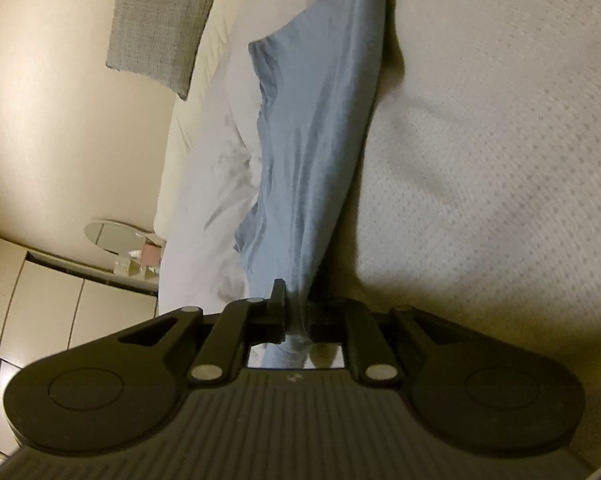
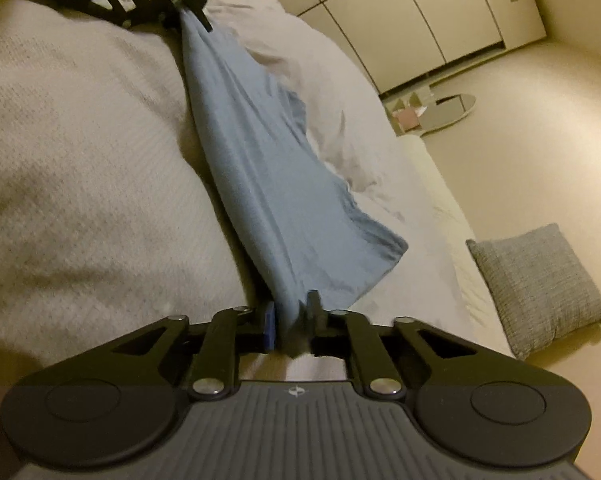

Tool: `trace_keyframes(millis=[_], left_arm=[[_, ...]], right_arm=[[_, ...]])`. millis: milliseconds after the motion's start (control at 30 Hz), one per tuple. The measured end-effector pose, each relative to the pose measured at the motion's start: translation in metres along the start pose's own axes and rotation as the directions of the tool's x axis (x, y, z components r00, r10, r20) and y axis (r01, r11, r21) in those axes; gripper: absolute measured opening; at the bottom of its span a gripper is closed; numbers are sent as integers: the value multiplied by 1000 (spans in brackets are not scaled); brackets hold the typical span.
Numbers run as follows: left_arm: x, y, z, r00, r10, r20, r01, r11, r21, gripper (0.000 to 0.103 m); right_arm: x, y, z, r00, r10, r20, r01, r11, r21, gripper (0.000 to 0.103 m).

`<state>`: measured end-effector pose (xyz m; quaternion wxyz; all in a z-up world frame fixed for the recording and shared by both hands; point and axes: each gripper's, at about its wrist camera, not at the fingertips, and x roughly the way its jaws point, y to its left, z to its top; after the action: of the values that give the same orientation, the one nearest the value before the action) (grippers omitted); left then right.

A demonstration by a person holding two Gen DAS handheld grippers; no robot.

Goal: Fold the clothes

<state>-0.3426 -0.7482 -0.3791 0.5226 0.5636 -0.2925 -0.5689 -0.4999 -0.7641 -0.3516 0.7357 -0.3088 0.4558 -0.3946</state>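
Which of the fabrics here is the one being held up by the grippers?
The light blue garment, stretched between the left gripper and right gripper. The white duvet and grey cushion lie untouched.

One light blue garment (image 1: 316,152), centre of frame in both wrist views.
Two grippers: left gripper (image 1: 296,312) at bottom centre of left wrist view, right gripper (image 2: 292,320) at bottom centre of right wrist view.
One grey cushion (image 1: 160,24), upper left.
One oval mirror (image 1: 116,236), lower left.
One white quilted blanket (image 1: 500,140), right side.
Wardrobe doors (image 2: 420,16), upper right: four visible.
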Motion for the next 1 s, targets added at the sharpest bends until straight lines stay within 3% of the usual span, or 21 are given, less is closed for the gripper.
trace_keyframes(millis=[400,733,1000], left_arm=[[-36,-18,-2,998,-21,-65,23,999,27,5],[-79,-10,-21,992,-23,-126,23,1000,3,8],[-91,29,-19,992,9,-128,-28,989,-147,14]], right_arm=[[-26,15,-13,999,46,17,-46,999,10,0],[-51,8,-34,999,20,-26,-15,984,176,1],[-77,-24,-46,999,-5,-47,19,949,315,6]])
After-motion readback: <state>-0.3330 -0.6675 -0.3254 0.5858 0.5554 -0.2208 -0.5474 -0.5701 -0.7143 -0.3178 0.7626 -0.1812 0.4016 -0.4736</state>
